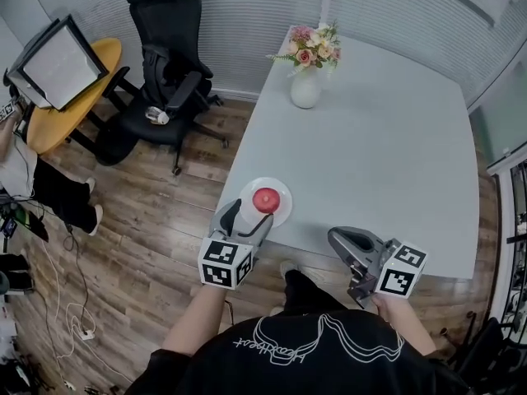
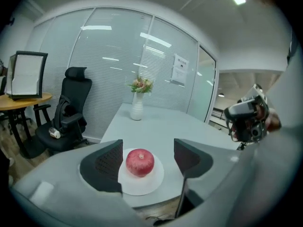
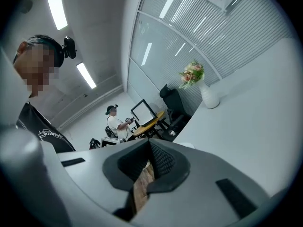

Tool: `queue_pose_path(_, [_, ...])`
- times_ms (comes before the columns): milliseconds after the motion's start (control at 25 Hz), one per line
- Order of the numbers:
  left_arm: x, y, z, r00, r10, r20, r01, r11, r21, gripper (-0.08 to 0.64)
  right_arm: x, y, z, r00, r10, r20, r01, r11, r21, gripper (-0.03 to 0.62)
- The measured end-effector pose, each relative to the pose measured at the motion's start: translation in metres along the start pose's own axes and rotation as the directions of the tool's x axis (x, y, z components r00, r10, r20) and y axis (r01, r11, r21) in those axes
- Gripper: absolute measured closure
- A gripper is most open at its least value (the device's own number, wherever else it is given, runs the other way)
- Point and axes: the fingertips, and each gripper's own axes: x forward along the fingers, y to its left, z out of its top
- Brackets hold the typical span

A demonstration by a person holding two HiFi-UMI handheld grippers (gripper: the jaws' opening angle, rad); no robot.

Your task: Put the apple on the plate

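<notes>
A red apple (image 1: 266, 198) rests in the middle of a small white plate (image 1: 282, 210) near the front left corner of the pale table (image 1: 370, 138). My left gripper (image 1: 247, 219) hovers just in front of the plate, off the table's edge, open and holding nothing. In the left gripper view the apple (image 2: 140, 162) and plate (image 2: 142, 184) show beyond the wide-apart jaws of the left gripper (image 2: 147, 151), which touch neither. My right gripper (image 1: 336, 239) is held at the table's front edge, right of the plate, shut and empty (image 3: 150, 162).
A white vase of flowers (image 1: 306, 85) stands at the table's far left corner. Left of the table are a black office chair (image 1: 165, 72) and a round yellow table with a framed board (image 1: 62, 68). A seated person (image 3: 116, 122) is beyond it.
</notes>
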Motion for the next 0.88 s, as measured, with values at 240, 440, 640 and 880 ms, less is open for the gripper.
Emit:
queue_pose_path(240, [-0.06,-0.042,0.04,0.978,-0.163,0.129,0.18,0.975,-0.132,0.222,-0.004,0.042,0.001,0.999,0.045,0.018,-0.044,0.995,-0.087,0.583])
queue_pose_path(440, [-0.113,-0.091,0.059,0.939,-0.288,0.187,0.307,0.948,-0.081,0.423,-0.013,0.083,-0.009,0.995,0.095,-0.013,-0.096,0.979,-0.182,0.583])
queue_pose_path(640, [-0.143,-0.135,0.056,0.905,-0.39,0.169,0.405,0.912,-0.064,0.492,-0.021,0.105,-0.018,0.986,0.166,0.007,-0.164,0.977,-0.135,0.583])
queue_pose_path(880, [-0.167,-0.15,0.04,0.907,-0.4,0.133,0.407,0.913,-0.027,0.538,-0.024,0.129,-0.034,0.979,0.206,0.002,-0.202,0.965,-0.165,0.583])
